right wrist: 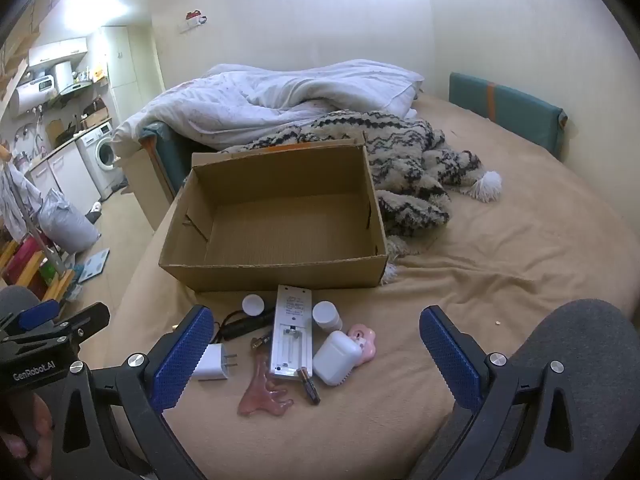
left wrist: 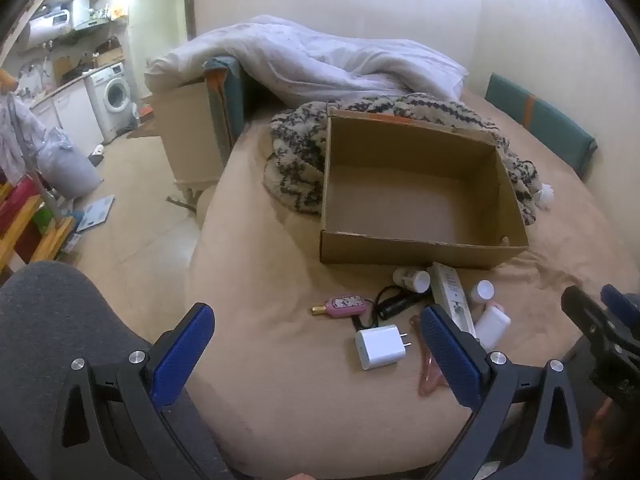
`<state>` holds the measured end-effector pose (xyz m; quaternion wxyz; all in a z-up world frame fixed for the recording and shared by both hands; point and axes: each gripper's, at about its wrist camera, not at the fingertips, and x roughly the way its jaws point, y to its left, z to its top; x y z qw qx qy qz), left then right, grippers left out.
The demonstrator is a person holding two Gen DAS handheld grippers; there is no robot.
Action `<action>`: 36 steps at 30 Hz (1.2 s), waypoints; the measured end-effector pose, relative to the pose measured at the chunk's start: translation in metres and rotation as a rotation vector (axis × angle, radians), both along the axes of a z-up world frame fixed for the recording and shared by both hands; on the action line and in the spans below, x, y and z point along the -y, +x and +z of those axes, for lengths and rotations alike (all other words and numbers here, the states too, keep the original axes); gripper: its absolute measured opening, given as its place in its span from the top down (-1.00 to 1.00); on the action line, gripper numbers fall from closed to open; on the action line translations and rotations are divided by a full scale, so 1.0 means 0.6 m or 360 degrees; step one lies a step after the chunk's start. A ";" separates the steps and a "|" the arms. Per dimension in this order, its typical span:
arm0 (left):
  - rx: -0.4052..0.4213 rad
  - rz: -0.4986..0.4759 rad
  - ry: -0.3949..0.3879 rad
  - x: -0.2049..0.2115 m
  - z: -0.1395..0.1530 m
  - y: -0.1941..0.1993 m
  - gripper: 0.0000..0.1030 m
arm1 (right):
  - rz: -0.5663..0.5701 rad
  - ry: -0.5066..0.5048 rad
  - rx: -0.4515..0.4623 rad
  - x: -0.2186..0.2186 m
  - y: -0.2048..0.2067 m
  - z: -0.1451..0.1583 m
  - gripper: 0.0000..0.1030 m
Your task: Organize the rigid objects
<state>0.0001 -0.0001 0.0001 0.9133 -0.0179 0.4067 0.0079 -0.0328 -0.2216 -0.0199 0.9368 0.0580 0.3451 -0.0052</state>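
Observation:
An empty open cardboard box (left wrist: 420, 250) (right wrist: 276, 276) stands on the tan bed. Small items lie in a cluster before its front wall: a white remote (right wrist: 291, 336), a white charger (left wrist: 380, 346) (right wrist: 212, 362), a black flashlight (left wrist: 400, 304), a pink perfume bottle (left wrist: 344, 306), two white-capped bottles (right wrist: 326, 314) (right wrist: 253, 305), a white case (right wrist: 336, 356), a pink flower-shaped piece (right wrist: 366, 340), a battery (right wrist: 309, 384) and a pink scraper (right wrist: 264, 396). My left gripper (left wrist: 316, 320) hovers open, short of the cluster's left side. My right gripper (right wrist: 316, 320) hovers open over the near side, holding nothing.
A black-and-white woolly blanket (right wrist: 412, 168) and a white duvet (right wrist: 280, 96) lie behind the box. Teal cushions (right wrist: 504, 108) line the wall. The person's grey-clad knees (left wrist: 48, 320) (right wrist: 592, 352) flank the bed's near edge. The floor at left holds a scale (left wrist: 96, 212) and bags.

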 end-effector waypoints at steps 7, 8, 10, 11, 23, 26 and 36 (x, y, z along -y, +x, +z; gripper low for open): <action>0.0027 0.0001 0.0042 -0.002 -0.006 0.001 -0.99 | -0.0001 -0.0003 0.0001 -0.001 0.000 0.000 -1.00; 0.0026 0.0002 0.0028 -0.005 -0.003 0.001 -0.99 | -0.0001 -0.0004 0.0002 -0.001 0.000 0.000 -1.00; 0.0025 0.0000 0.0022 -0.005 -0.002 0.001 -0.99 | 0.0000 -0.0004 0.0005 -0.001 0.000 0.000 -1.00; 0.0027 0.0002 0.0022 -0.005 -0.002 0.001 -0.99 | 0.0000 -0.0005 0.0003 -0.001 0.000 0.000 -1.00; 0.0023 0.0004 0.0027 -0.006 -0.002 0.000 -0.99 | -0.0001 -0.0011 0.0000 -0.001 0.003 -0.001 -1.00; 0.0024 0.0009 0.0033 -0.006 -0.001 -0.001 -0.99 | -0.0002 -0.0012 0.0000 -0.001 0.003 -0.002 -1.00; 0.0023 0.0010 0.0034 -0.008 0.000 -0.004 -0.99 | -0.0002 -0.0013 0.0000 0.000 0.003 -0.002 -1.00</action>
